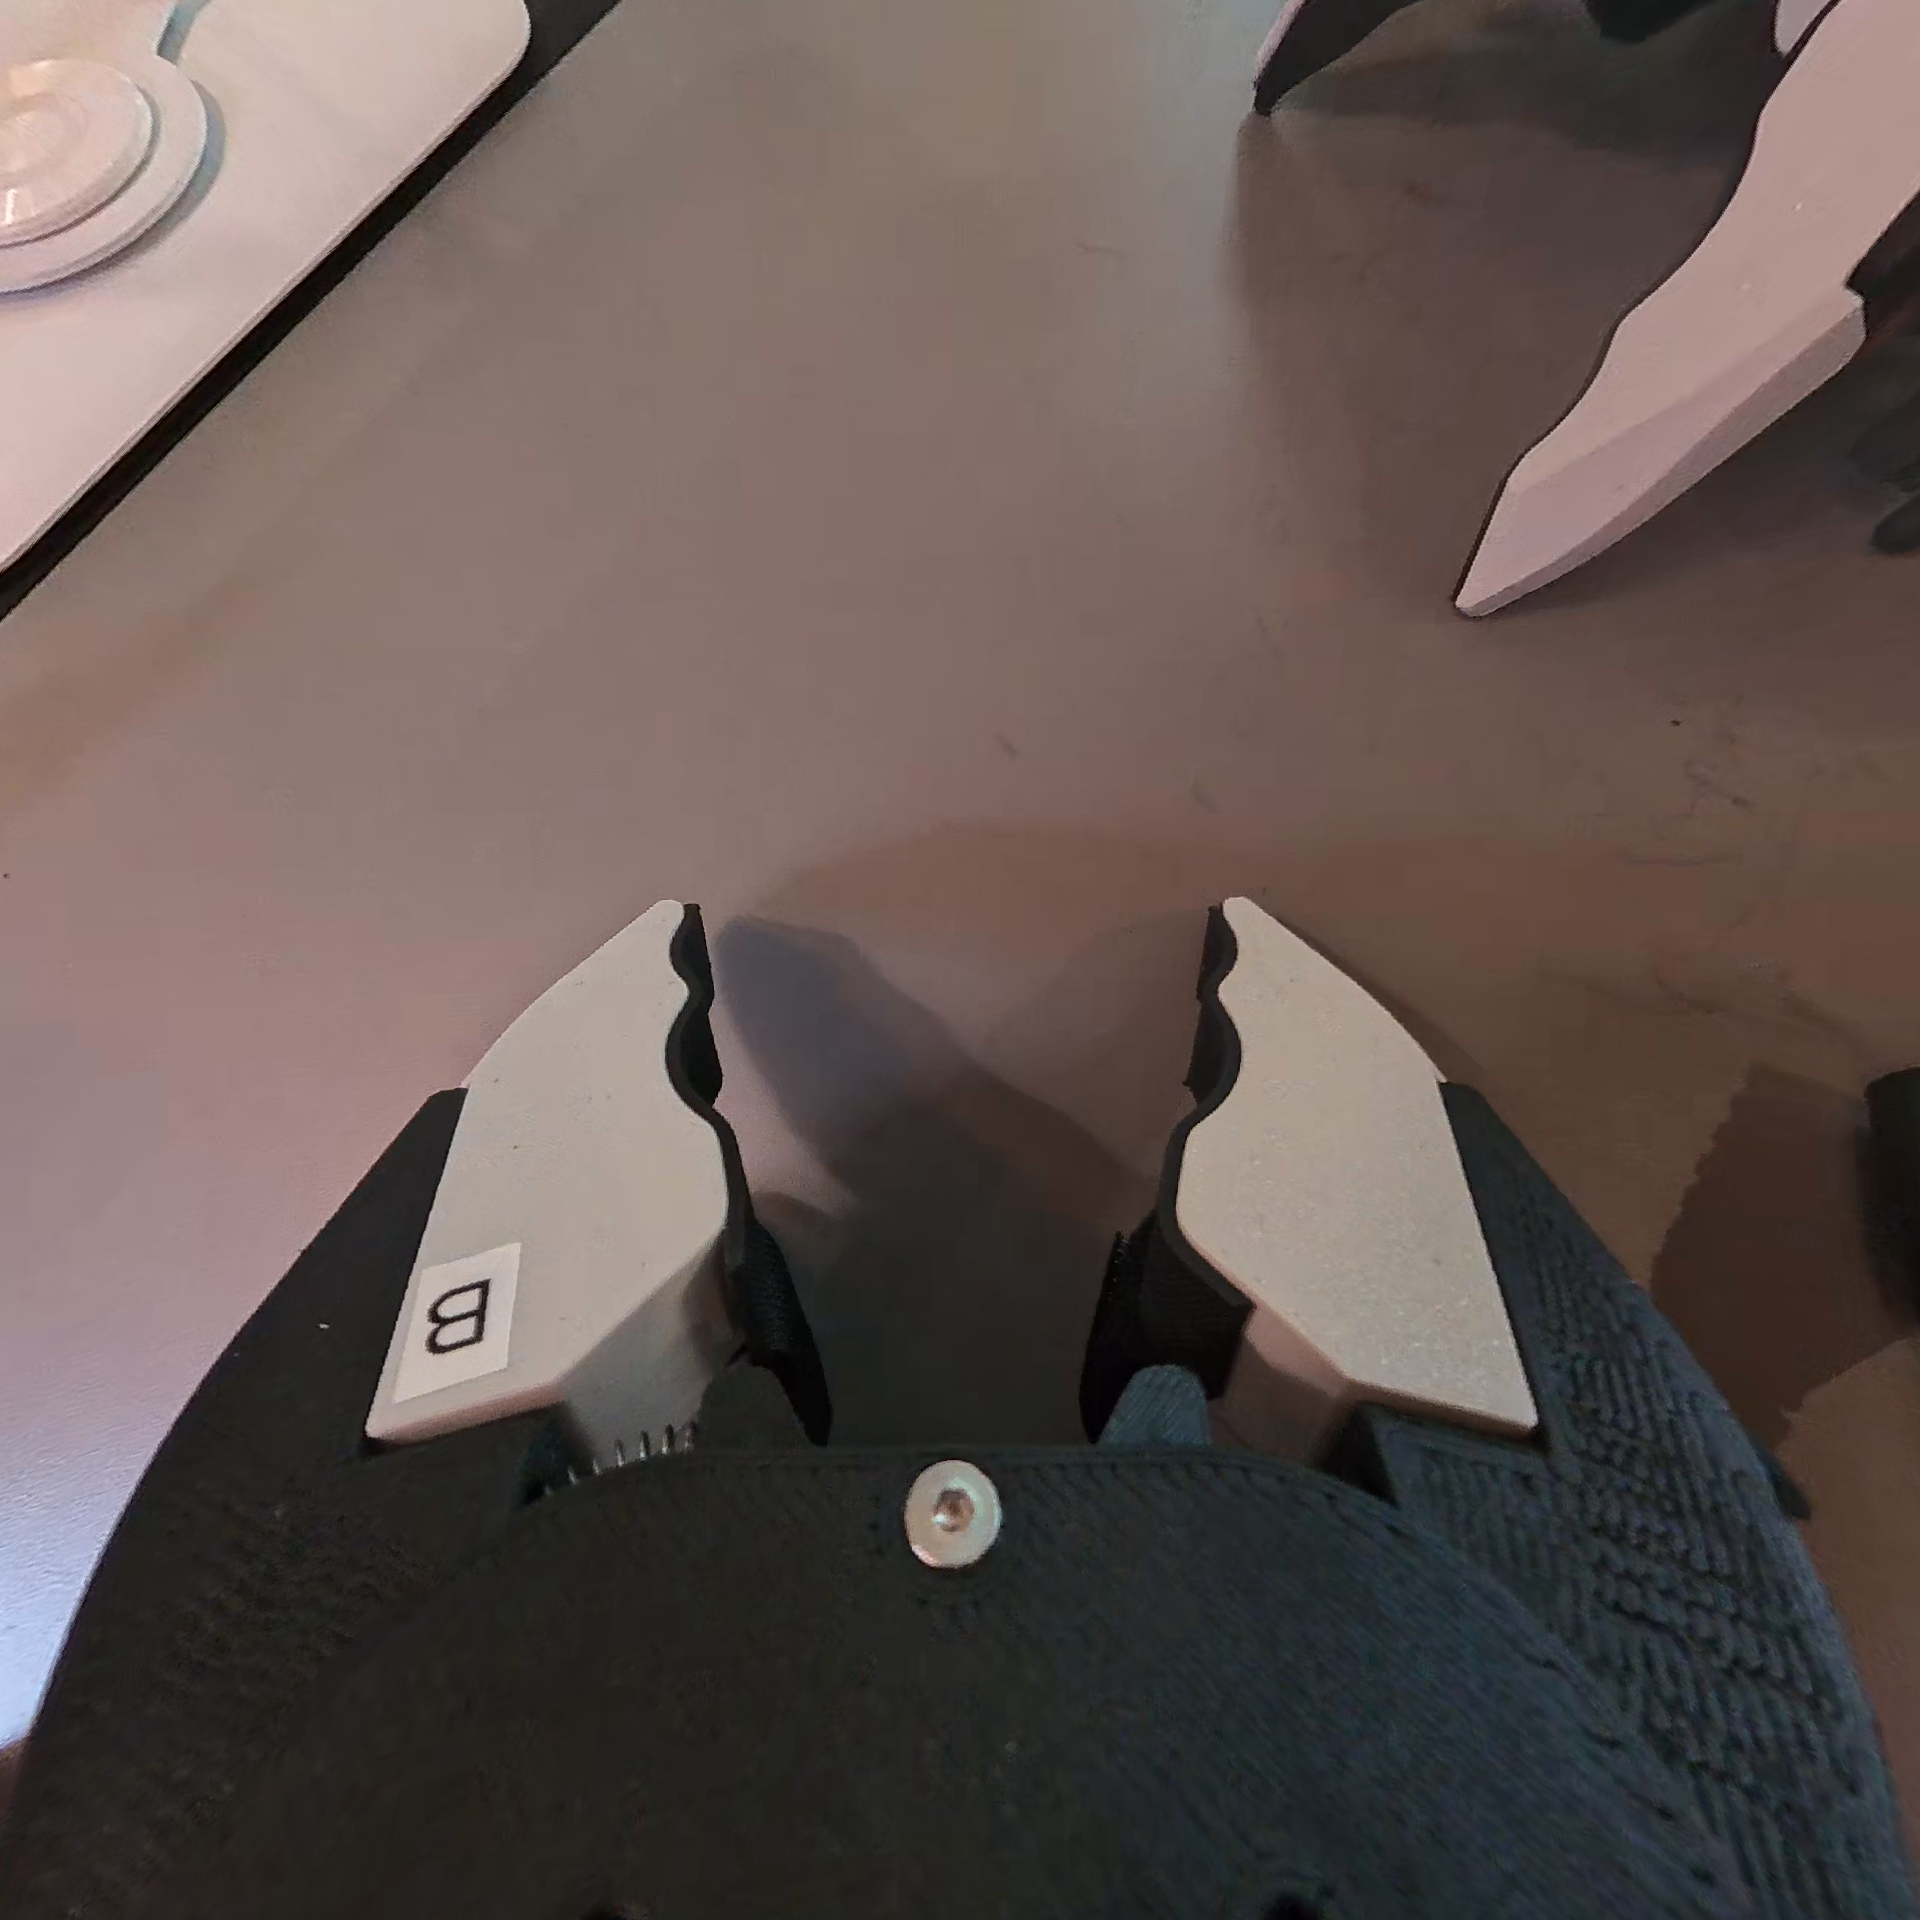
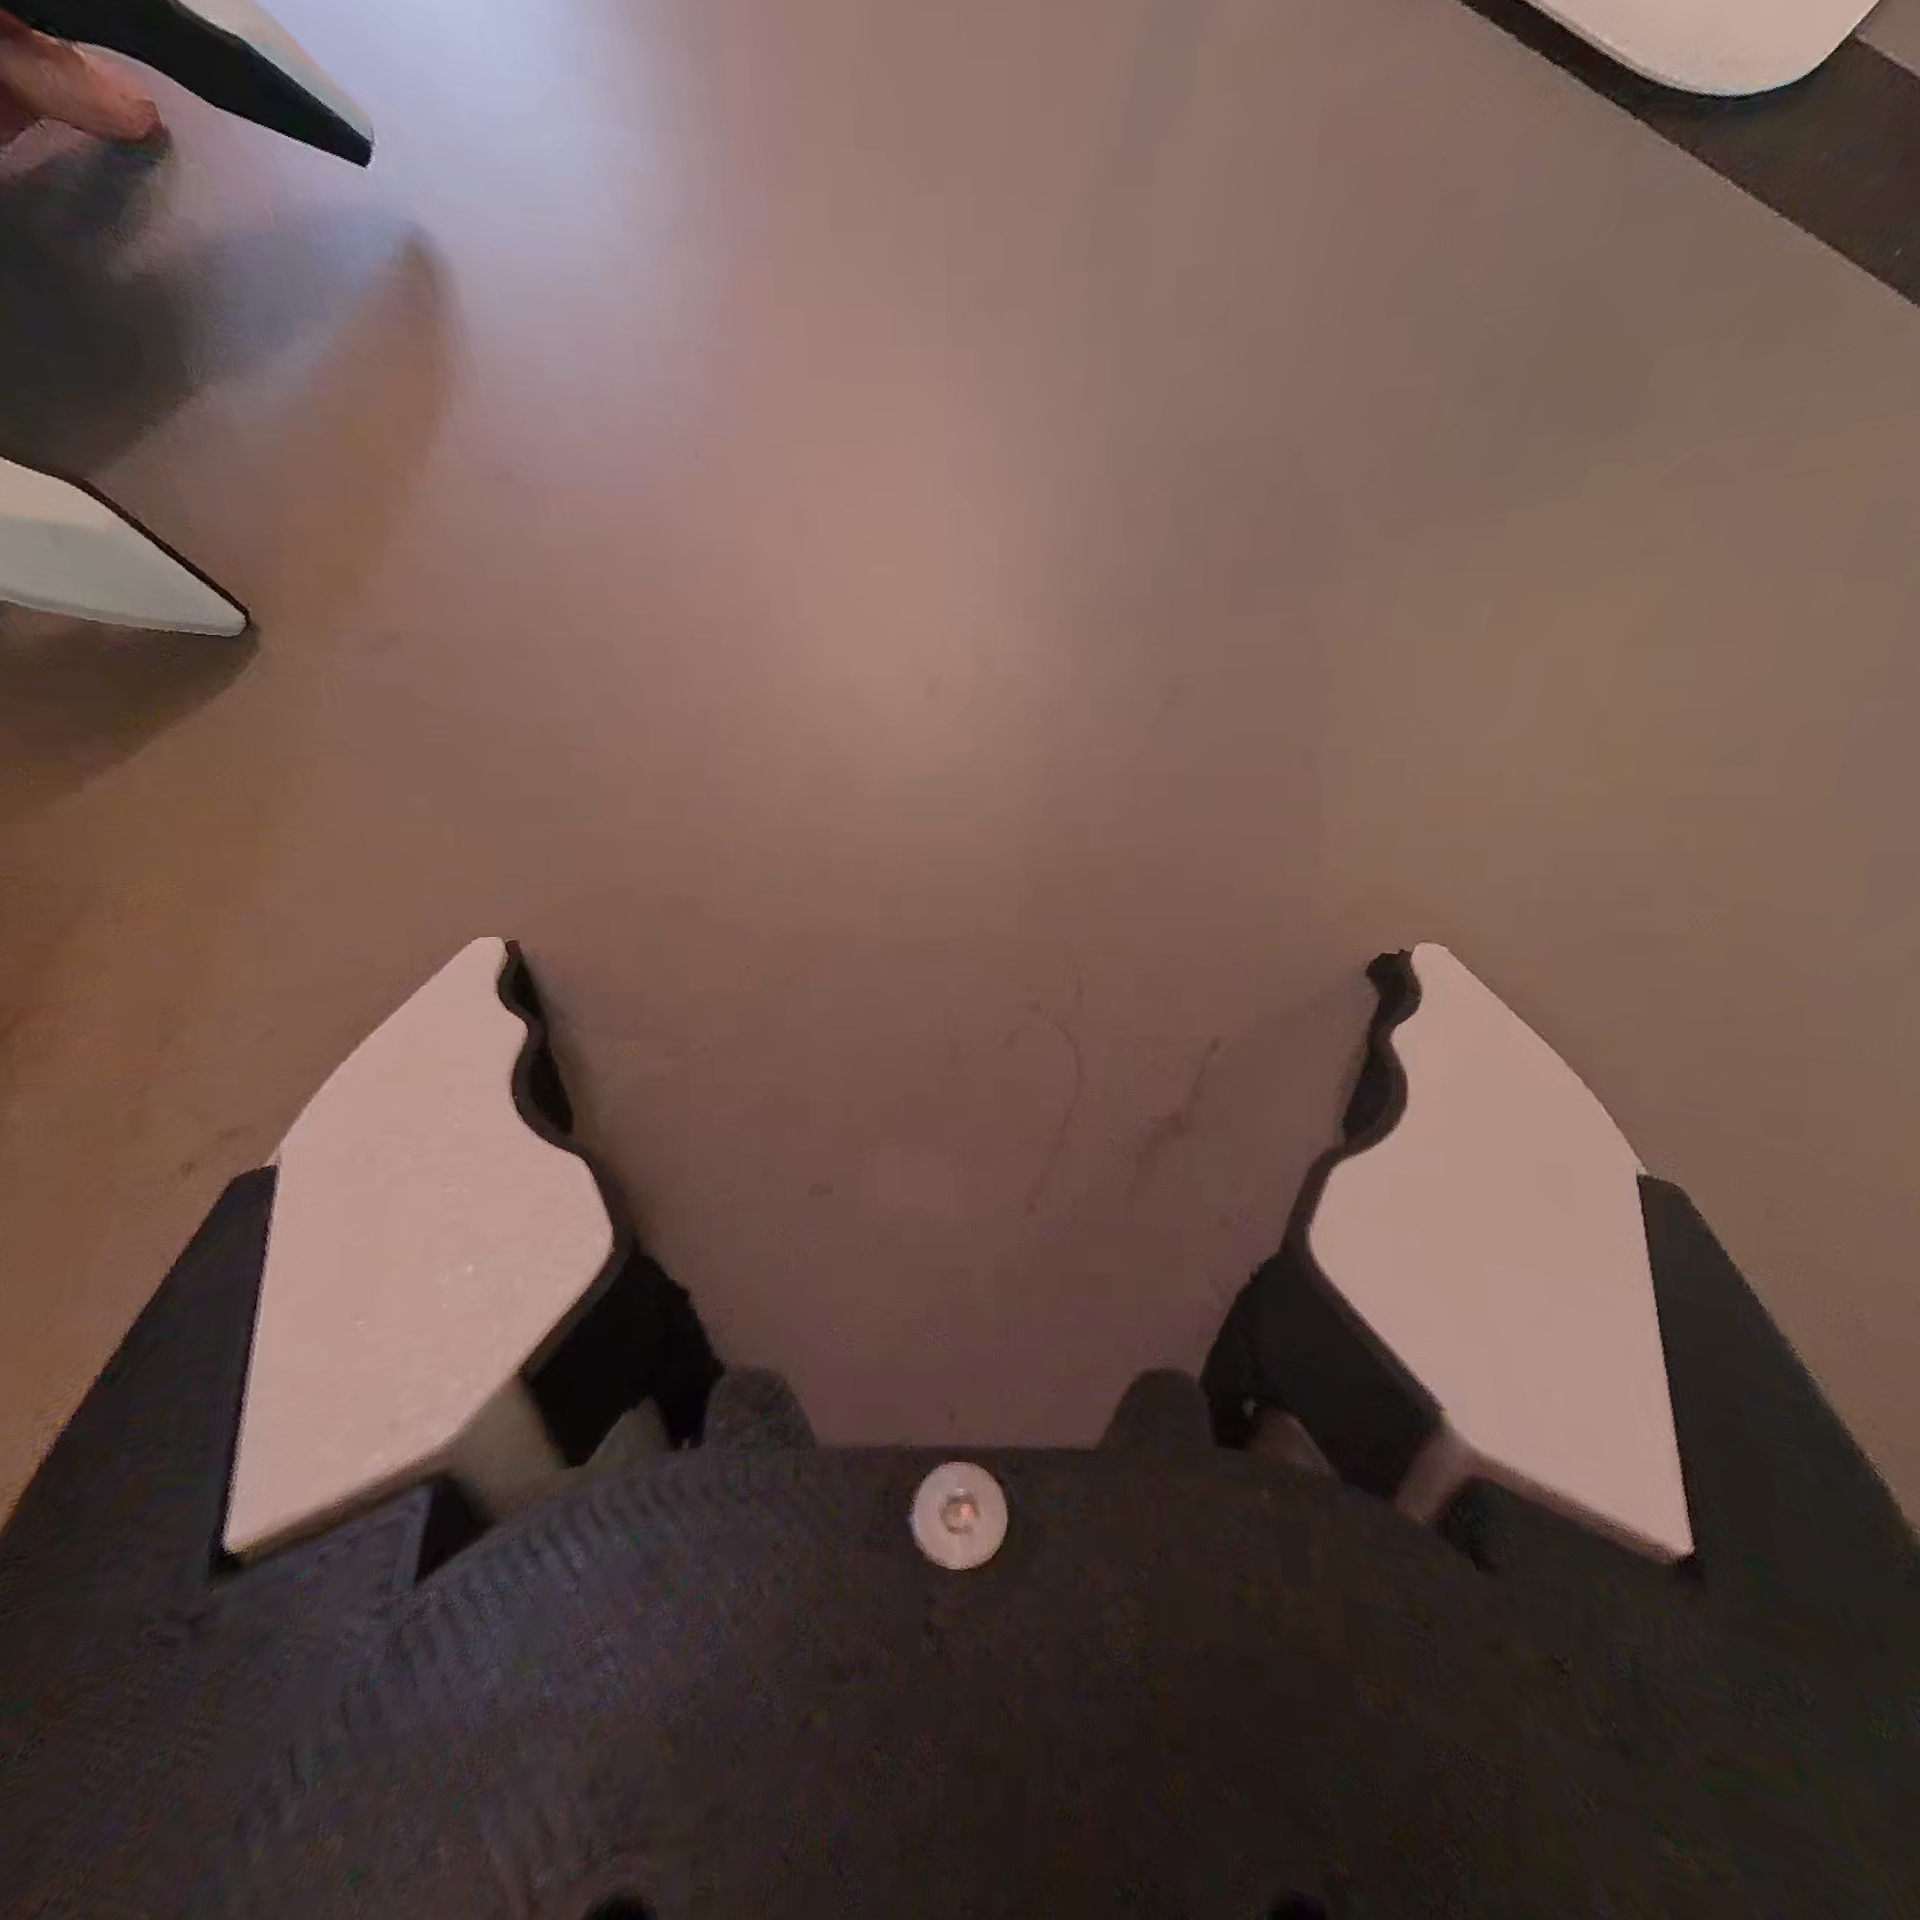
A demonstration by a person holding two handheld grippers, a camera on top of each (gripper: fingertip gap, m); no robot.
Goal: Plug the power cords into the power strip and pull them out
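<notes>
While both tools hang over it, I see the counter (image 1: 935, 520) as a broad brown-grey surface, bare in its middle, with a dark edge running across the far left corner of my left wrist view and the far right corner of my right wrist view. Beyond that edge lies a white flat panel (image 1: 312, 135) carrying a clear round disc (image 1: 62, 135); I cannot tell whether this is the power strip. Neither a power strip I can be sure of nor any power cord shows in either view, so I judge the task's things sit outside what I can see.

My left hand-held gripper (image 1: 956, 925) is released, its jaws spread with nothing between them, low over the counter and casting a shadow just ahead. My right hand-held gripper (image 2: 956, 956) is spread wider still and equally empty. Each shows at the side of the other's view, so they sit near one another, angled inward. I read this as a ready pose: jaws apart so either can close on a plug once one is found.

A person's fingertip (image 2: 104, 104) shows at the far left corner of the right view.
</notes>
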